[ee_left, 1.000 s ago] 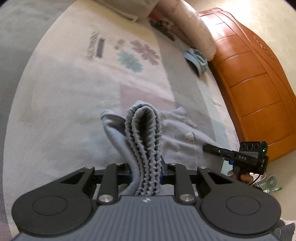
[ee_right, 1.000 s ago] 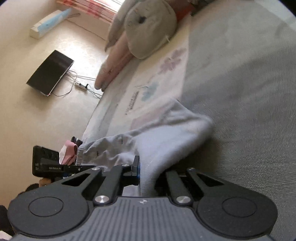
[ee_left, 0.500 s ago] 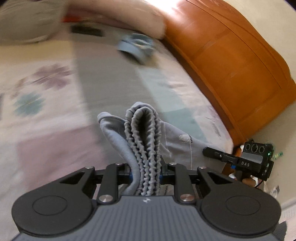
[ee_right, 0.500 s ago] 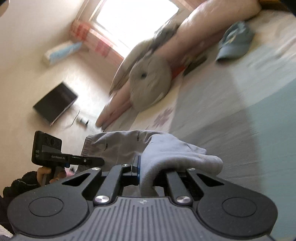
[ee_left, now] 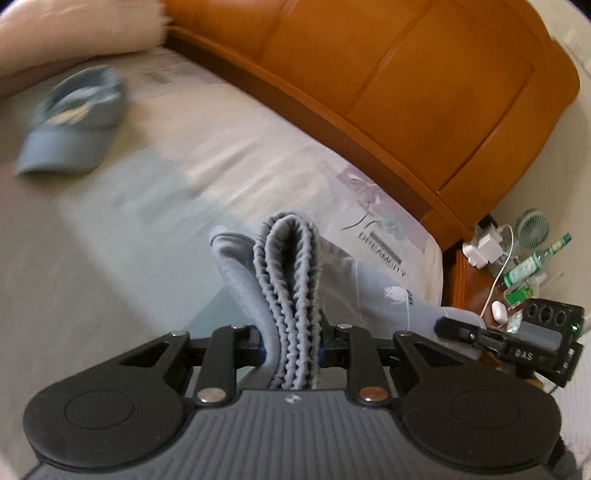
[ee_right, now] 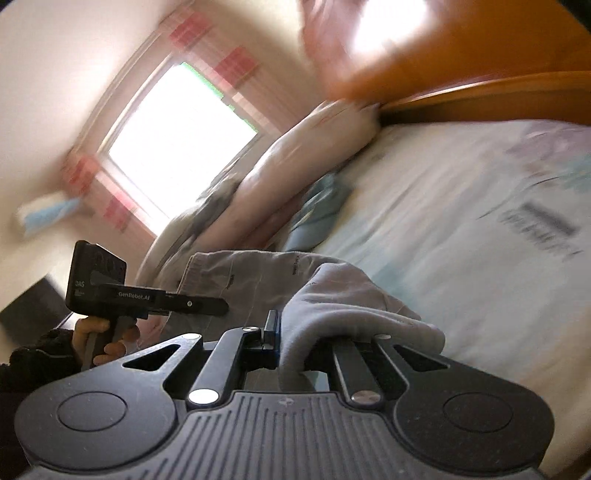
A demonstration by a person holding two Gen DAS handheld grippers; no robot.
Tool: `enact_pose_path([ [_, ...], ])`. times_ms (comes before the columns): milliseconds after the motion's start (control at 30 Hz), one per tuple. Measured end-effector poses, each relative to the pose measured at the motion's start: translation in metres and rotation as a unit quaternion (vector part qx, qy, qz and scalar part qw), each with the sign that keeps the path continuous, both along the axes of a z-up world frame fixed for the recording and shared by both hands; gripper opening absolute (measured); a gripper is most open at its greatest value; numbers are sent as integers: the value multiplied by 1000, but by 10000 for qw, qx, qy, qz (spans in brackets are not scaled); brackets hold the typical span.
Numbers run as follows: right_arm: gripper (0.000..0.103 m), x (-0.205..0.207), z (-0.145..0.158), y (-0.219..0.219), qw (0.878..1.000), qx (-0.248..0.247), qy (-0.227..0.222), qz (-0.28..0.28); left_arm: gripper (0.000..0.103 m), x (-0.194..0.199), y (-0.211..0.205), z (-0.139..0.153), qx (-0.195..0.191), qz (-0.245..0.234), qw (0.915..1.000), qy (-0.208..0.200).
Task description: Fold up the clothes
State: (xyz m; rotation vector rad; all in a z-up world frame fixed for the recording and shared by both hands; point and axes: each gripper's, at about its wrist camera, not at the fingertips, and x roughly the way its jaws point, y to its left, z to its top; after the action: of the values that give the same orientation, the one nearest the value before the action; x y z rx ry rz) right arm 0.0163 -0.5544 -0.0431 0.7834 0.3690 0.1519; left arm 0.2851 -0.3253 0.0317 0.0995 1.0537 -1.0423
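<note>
Swung from the flowered middle of the bed [ee_left: 155, 229] toward the wooden headboard [ee_left: 424, 92] at upper right, grey garment [ee_left: 288, 280] pinched in both jaws, probably being carried for folding.

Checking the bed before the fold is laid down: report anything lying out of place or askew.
A blue-grey cap lies loose on the bed sheet near the pink pillow, away from the grey garment clamped in the left gripper and right gripper. It is no part of the fold. Nothing looks spilled or damaged.
</note>
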Motion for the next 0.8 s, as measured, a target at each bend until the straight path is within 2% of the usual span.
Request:
enact_pose_path([
  [167,9,-2,-5,-18,9962,-349,18,-793,20,18,-69,-1,68,-383,9992,-135],
  [300,9,5,-14,-29,9930,-350,48,-1129,20,37,-109,-2,273,-488,9978,-342],
  [467,9,16,-24,-26,9911,-320,53,-1291,21,58,-146,-1,499,-633,9950,-589],
  [600,9,23,-29,-15,9890,-562,123,-1360,21,68,-167,-8,633,-721,9926,-743],
  [800,9,31,-38,-4,9881,-701,312,-1335,22,84,-183,-31,740,-575,9933,-674],
])
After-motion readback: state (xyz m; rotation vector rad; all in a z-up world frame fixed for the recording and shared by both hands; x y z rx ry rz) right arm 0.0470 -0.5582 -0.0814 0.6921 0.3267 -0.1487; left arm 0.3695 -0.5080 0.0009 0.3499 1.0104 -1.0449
